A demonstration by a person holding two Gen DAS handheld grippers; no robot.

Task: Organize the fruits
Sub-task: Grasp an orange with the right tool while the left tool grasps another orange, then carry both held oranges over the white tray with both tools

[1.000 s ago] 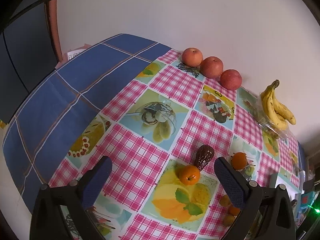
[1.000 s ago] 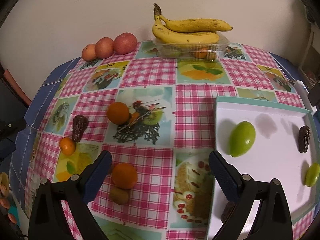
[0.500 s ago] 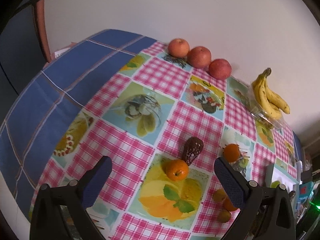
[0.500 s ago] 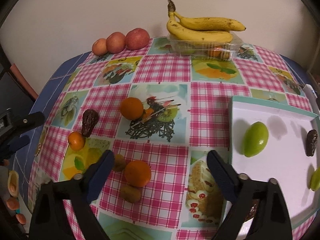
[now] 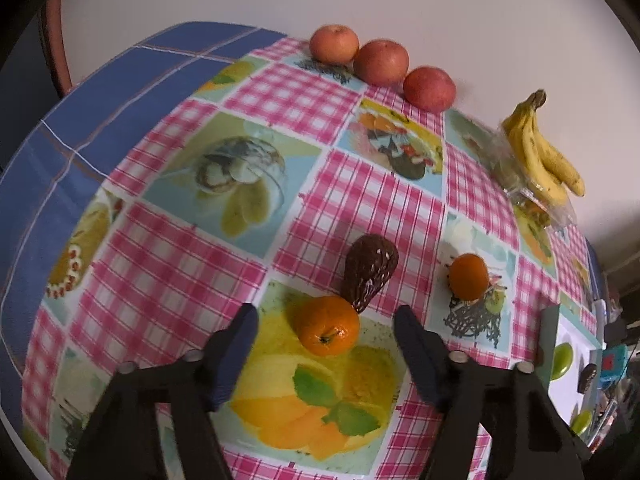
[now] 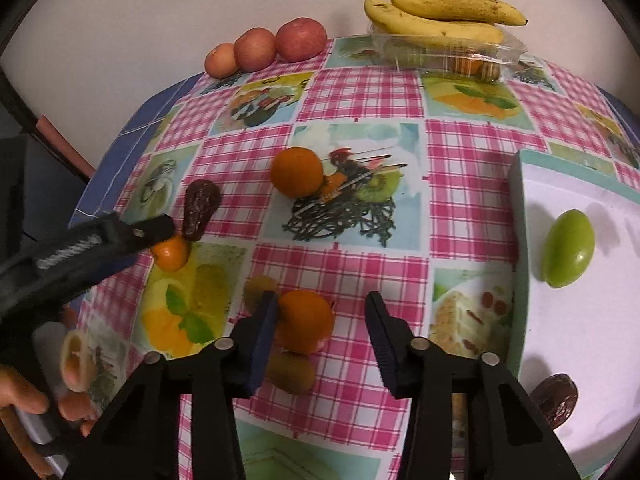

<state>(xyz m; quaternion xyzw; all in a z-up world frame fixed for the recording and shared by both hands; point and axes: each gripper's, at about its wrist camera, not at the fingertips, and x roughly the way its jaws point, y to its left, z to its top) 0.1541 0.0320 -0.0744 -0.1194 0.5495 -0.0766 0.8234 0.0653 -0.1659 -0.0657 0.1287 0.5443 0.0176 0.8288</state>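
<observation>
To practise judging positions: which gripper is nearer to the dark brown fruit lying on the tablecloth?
Left. The left gripper brackets a small orange right beside the dark brown fruit; its finger shows next to it in the right view. The right gripper is over another orange, farther off.

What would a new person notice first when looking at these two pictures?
First, the bright pink checked tablecloth with fruit pictures covers almost the whole table. Next, each open gripper is aimed at a fruit: the left gripper frames a small orange beside a dark brown fruit, and the right gripper reaches around a bigger orange. At the back wall stand three apples and bananas.
</observation>
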